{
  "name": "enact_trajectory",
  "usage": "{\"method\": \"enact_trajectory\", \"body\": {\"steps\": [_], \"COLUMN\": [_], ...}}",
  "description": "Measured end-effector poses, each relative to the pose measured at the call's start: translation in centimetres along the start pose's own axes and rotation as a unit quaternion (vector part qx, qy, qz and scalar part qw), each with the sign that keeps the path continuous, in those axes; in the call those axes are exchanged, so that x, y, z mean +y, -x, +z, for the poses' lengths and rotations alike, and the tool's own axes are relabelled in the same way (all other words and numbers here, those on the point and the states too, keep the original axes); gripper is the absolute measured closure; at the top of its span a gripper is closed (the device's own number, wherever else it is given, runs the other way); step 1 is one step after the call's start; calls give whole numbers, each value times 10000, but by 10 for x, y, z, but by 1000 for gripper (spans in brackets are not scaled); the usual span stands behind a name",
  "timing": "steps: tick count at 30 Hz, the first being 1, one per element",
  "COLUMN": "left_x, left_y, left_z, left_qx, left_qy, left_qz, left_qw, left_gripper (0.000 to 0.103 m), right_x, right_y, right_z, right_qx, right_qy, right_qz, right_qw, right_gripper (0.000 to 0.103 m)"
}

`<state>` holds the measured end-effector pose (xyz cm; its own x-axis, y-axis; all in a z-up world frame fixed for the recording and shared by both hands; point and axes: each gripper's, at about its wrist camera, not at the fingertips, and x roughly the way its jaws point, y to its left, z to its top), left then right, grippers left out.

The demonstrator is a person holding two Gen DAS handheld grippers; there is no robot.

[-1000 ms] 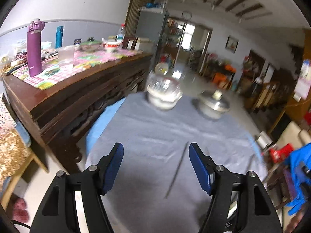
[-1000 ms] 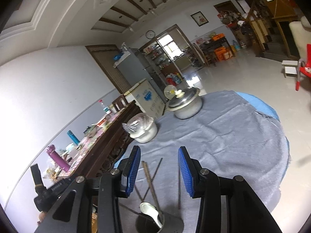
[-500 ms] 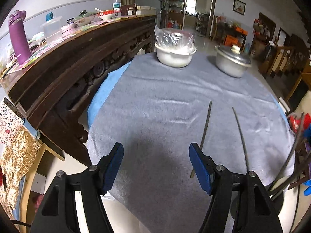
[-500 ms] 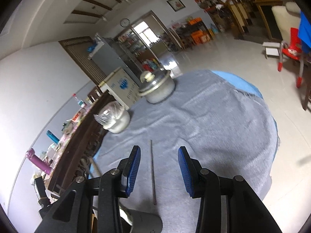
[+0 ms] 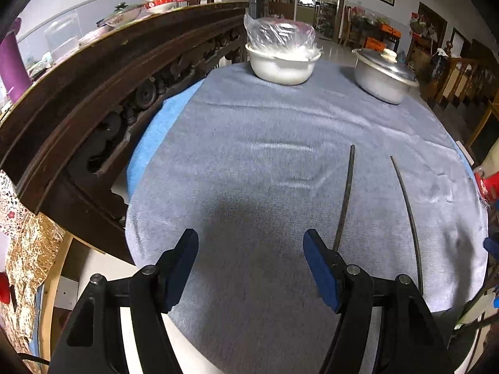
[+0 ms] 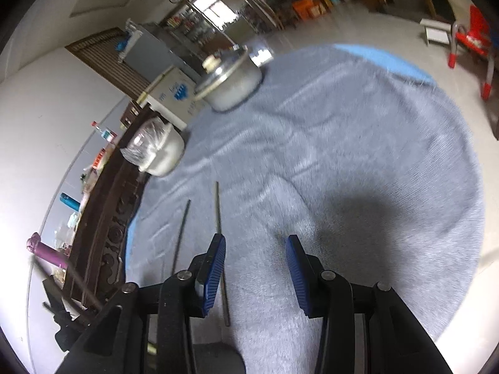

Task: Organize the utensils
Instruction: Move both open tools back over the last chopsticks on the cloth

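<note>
Two thin dark chopsticks lie side by side on the grey tablecloth (image 5: 249,155). In the left wrist view the nearer chopstick (image 5: 344,196) ends just beyond my right finger and the other chopstick (image 5: 408,218) lies further right. My left gripper (image 5: 251,246) hangs open over bare cloth, holding nothing. In the right wrist view one chopstick (image 6: 219,215) runs under the left finger, and the second chopstick (image 6: 181,233) lies left of it. My right gripper (image 6: 255,246) is open and empty, with cloth (image 6: 374,155) between its pads.
A white bowl covered in plastic film (image 5: 282,62) and a lidded metal pot (image 5: 383,78) stand at the table's far side. A dark carved sideboard (image 5: 93,99) crowds the left edge. A dark holder (image 6: 215,357) shows at the right wrist view's bottom.
Both grippers have sunk toward the table and tipped downward. A second chopstick has come into the left view. The holder with the spoon has slipped almost out of the right view.
</note>
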<state>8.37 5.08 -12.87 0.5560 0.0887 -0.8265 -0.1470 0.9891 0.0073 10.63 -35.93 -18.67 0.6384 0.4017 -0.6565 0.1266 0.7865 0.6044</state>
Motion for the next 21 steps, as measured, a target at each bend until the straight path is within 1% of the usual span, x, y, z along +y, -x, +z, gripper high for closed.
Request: {"method": "enact_trajectory", "body": {"steps": [2, 7, 17, 21], "left_x": [-3, -8, -12, -14], "left_y": [-6, -17, -26, -28], "left_z": [1, 4, 11, 14], "left_qx": [64, 182, 202, 198], "left_qy": [-35, -90, -176, -222], "left_qz": [-5, -36, -32, -11], "left_qw": [10000, 9998, 9996, 9996], "left_gripper": [33, 33, 33, 33], "right_x": [-2, -1, 22, 34], "right_y": [-13, -31, -69, -91], "right_z": [2, 5, 30, 39], "right_qx": [144, 304, 611, 826], "right_qy": [-43, -38, 435, 697], "right_qz": [-6, 36, 66, 99], "right_qw": [9999, 9995, 9972, 9941], "right_gripper": [59, 59, 59, 59]}}
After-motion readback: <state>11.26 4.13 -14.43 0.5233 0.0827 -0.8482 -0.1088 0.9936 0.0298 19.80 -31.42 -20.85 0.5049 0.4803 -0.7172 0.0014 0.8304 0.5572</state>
